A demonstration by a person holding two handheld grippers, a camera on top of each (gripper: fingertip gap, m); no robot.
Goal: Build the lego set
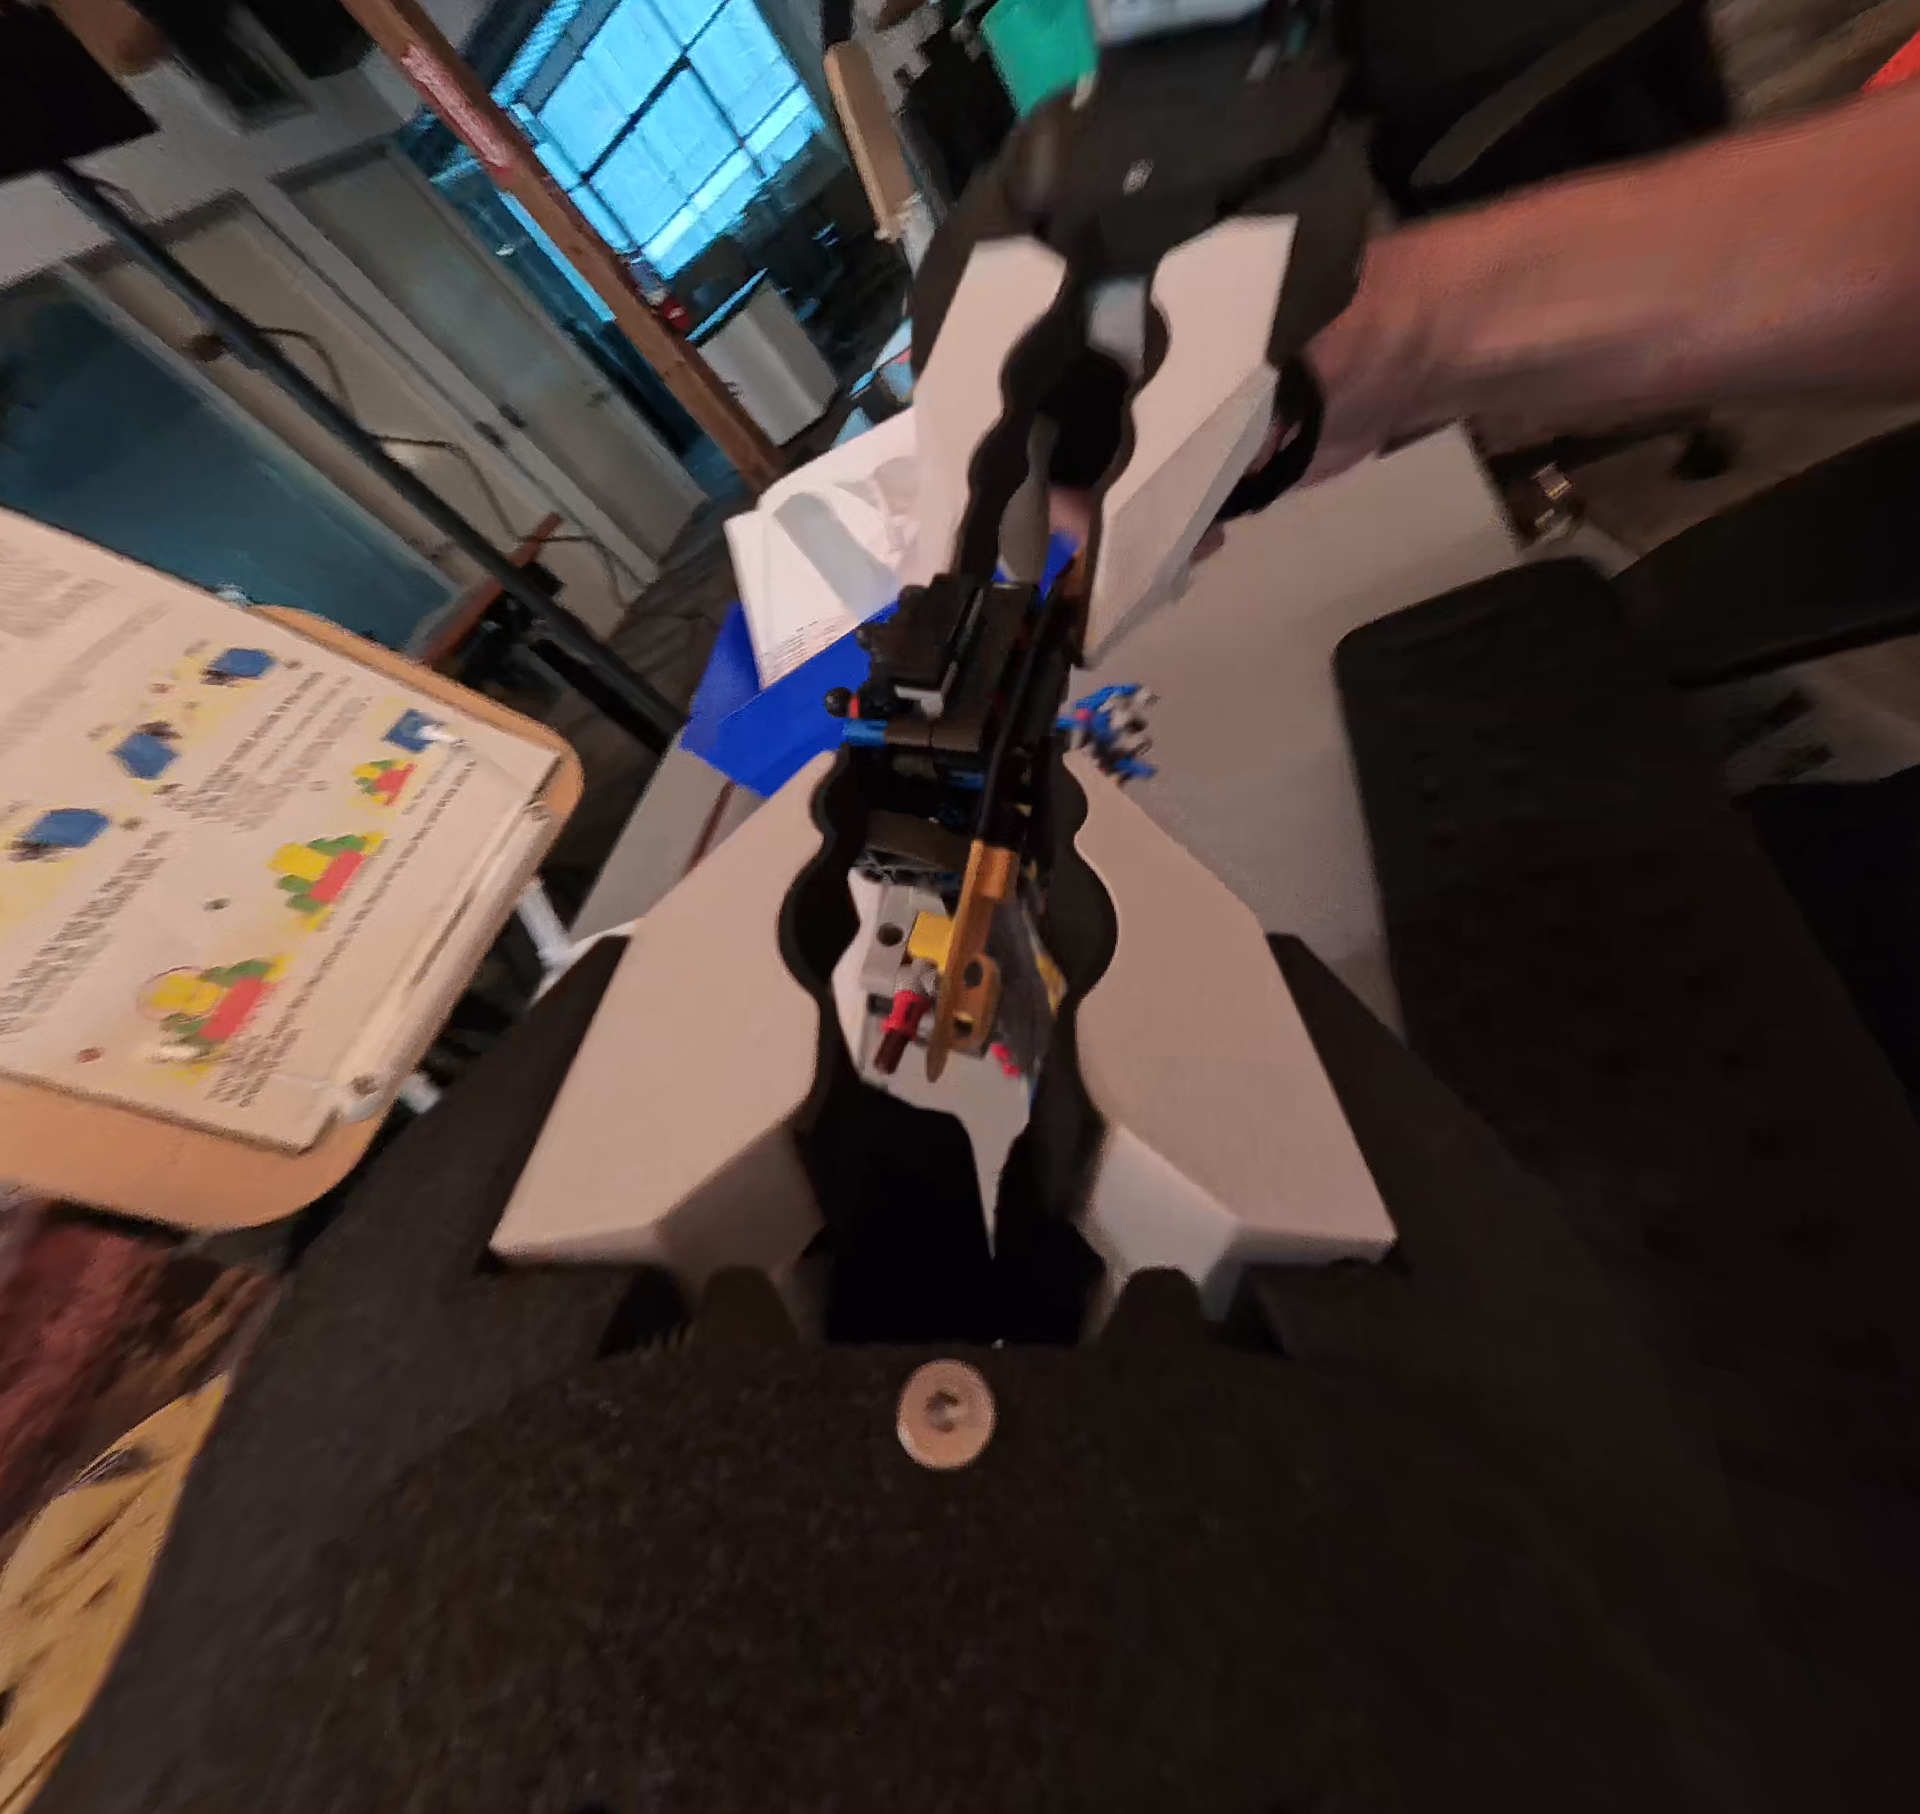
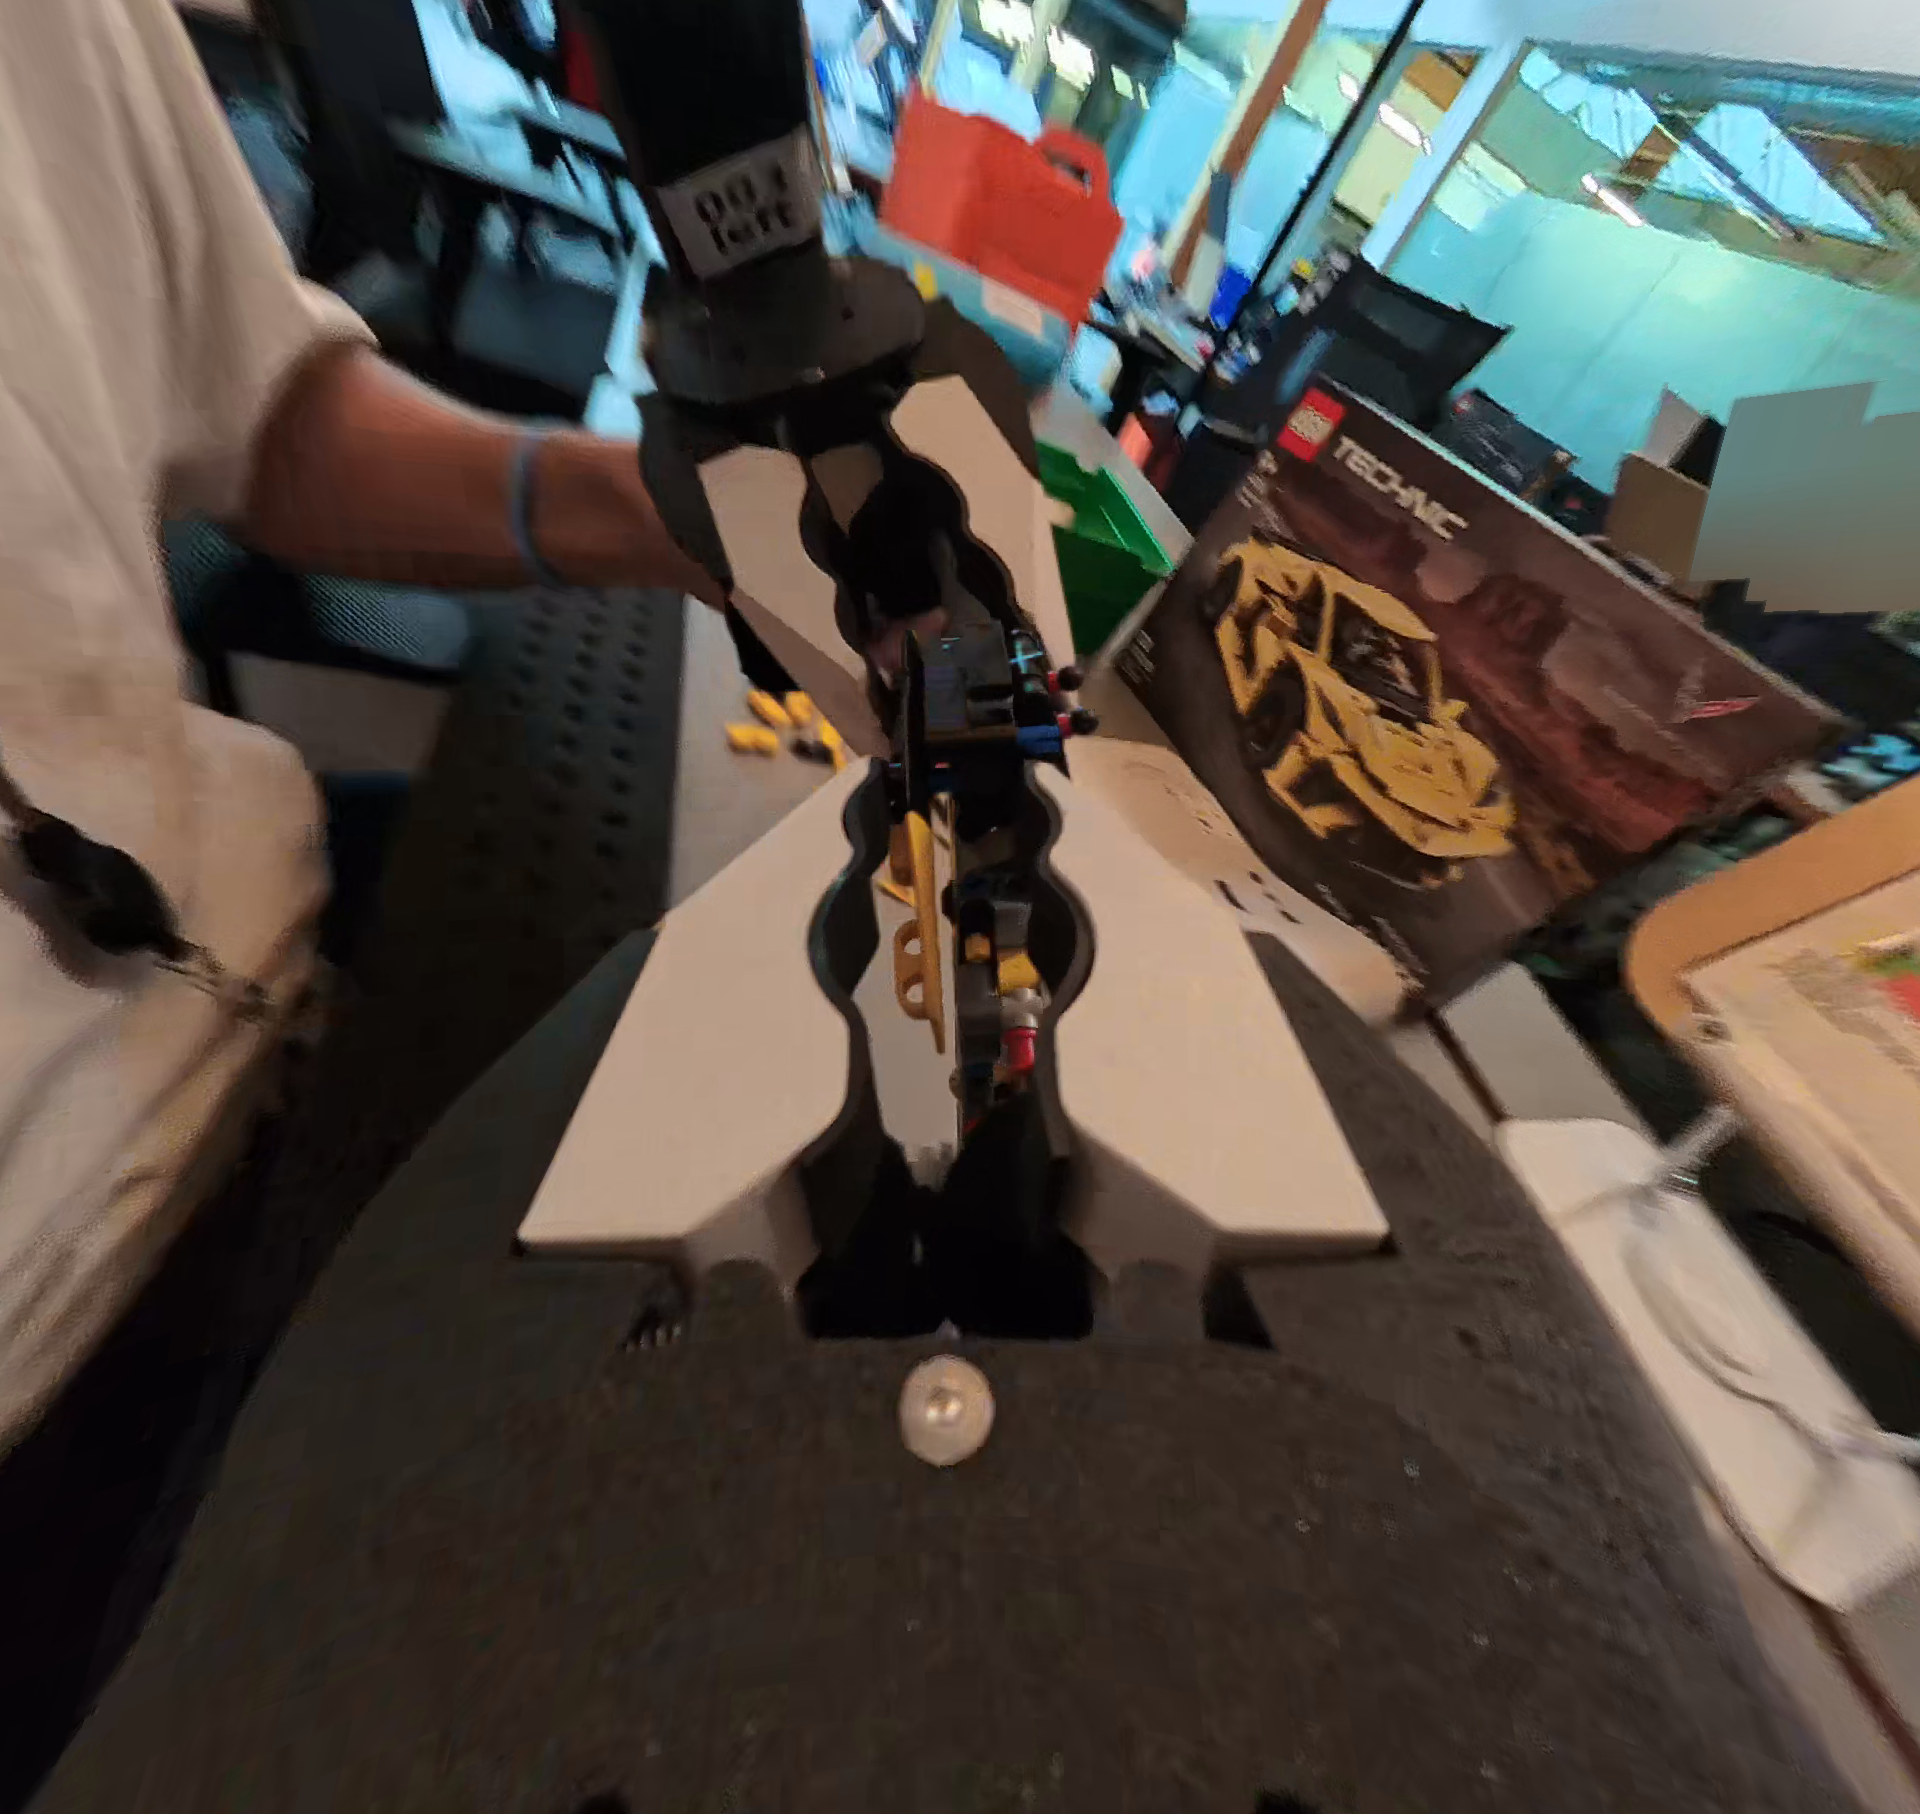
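Lego assembly [image 1: 951, 808]: lower part sits between the left gripper's [image 1: 951, 777] fingers, so its sides are covered; far end is covered by the right gripper [image 1: 1049, 528].

Instruction sheet [image 1: 239, 829] on the left: cut by the frame edge, motion-blurred.

Loose blue pieces [image 1: 1112, 725]: too blurred to tell shapes.

Yellow pieces [image 2: 774, 720] on the table: too small to identify.

Lego box [image 2: 1455, 715]: lower corner hidden behind the right finger.

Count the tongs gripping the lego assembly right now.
2. The left tongs clamp one end of the lego assembly; the right tongs clamp the opposite end, facing them. Both sets look closed on it.
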